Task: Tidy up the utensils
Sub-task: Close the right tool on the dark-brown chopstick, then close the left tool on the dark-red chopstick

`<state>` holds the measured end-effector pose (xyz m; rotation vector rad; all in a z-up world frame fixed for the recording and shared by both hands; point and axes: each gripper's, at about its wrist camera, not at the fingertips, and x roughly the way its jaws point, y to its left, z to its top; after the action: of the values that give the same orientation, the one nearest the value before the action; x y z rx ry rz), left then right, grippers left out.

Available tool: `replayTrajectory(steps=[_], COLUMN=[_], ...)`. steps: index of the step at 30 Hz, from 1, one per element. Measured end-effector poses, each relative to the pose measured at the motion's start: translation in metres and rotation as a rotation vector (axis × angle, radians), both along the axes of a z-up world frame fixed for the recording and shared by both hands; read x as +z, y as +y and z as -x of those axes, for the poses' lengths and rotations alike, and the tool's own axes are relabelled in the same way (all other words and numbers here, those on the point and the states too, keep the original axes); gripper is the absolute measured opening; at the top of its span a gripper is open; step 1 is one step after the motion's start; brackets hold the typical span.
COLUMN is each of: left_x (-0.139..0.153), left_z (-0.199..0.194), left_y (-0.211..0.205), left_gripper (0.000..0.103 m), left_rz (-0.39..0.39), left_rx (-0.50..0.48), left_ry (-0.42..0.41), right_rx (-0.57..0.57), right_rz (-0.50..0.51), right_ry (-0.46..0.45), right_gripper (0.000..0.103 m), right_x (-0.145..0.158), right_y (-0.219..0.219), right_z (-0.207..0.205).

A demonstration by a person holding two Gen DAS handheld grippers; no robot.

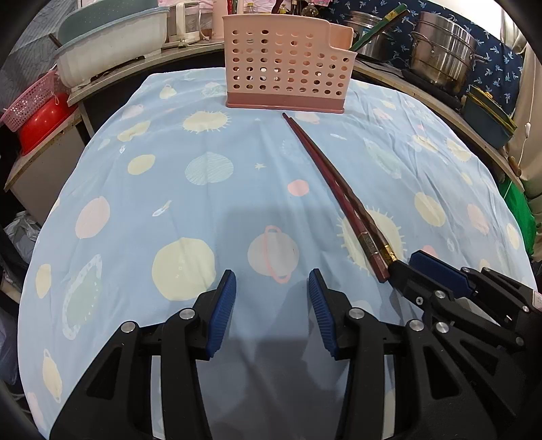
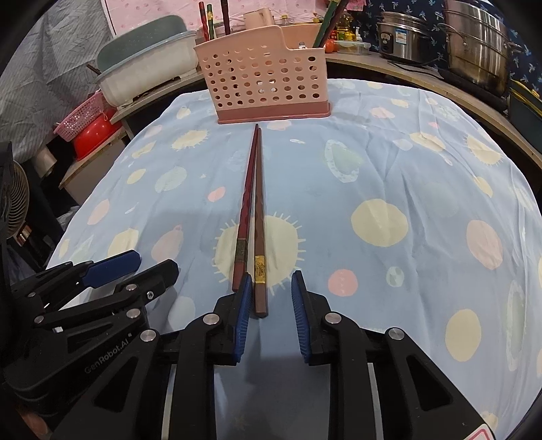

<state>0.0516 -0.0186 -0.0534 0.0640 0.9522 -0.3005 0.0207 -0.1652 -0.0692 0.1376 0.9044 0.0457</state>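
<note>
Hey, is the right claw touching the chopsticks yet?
Cannot tell. In the right wrist view the open right claw straddles the butt ends of the chopsticks; its left pad overlaps them, but contact isn't plain.

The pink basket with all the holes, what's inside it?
Sticking out of the top of the pink basket are several chopsticks, dark red and green ones, at both ends. Their lower parts are hidden behind its wall, so whether anything else sits at the bottom cannot be told.
</note>
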Motion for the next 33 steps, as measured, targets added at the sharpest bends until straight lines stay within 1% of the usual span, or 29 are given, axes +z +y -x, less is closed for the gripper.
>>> replayTrajectory(steps=[4,6,7,8,16,20,22,23,25,28,30,32,33], left_x=[0.0,0.0,0.0,0.001,0.005,0.009,0.012,0.013,0.014,0.012,0.007,0.002,0.0], left_z=[0.0,-0.001,-0.001,-0.001,-0.007,-0.008,-0.008,-0.008,-0.01,-0.013,-0.015,-0.017,-0.017], left_y=[0.0,-0.001,-0.001,0.0,-0.006,-0.02,-0.03,-0.035,-0.044,-0.057,-0.063,-0.065,-0.065], left_gripper=[0.043,0.043,0.043,0.043,0.044,0.045,0.05,0.05,0.051,0.051,0.05,0.044,0.04], left_rz=[0.0,0.0,0.0,0.001,0.039,0.05,0.051,0.051,0.056,0.041,0.026,0.021,0.019], left_rx=[0.001,0.001,0.001,0.001,0.002,-0.025,-0.041,-0.046,-0.063,-0.08,-0.088,-0.087,-0.085], left_ry=[0.001,0.004,0.005,0.006,0.032,0.028,0.02,0.017,0.015,0.01,0.012,0.026,0.032], right_rx=[0.011,0.014,0.017,0.019,-0.009,-0.032,-0.04,-0.045,-0.053,-0.062,-0.064,-0.064,-0.063], right_rz=[0.004,0.007,0.006,0.004,-0.004,-0.008,-0.01,-0.011,-0.014,-0.022,-0.027,-0.031,-0.029], right_ry=[-0.001,0.0,0.001,0.003,0.002,0.002,0.002,0.001,0.001,0.001,0.001,0.0,0.002], right_gripper=[0.018,0.013,0.009,0.008,0.007,0.007,0.007,0.007,0.007,0.007,0.007,0.007,0.007], right_x=[-0.001,-0.001,-0.001,-0.001,-0.001,0.0,0.001,0.001,0.0,0.0,-0.001,-0.001,-0.002], right_y=[0.004,0.005,0.005,0.005,-0.007,-0.018,-0.024,-0.026,-0.031,-0.036,-0.038,-0.038,-0.038], right_z=[-0.005,-0.007,-0.007,-0.008,0.001,0.005,0.007,0.008,0.01,0.012,0.012,0.012,0.012])
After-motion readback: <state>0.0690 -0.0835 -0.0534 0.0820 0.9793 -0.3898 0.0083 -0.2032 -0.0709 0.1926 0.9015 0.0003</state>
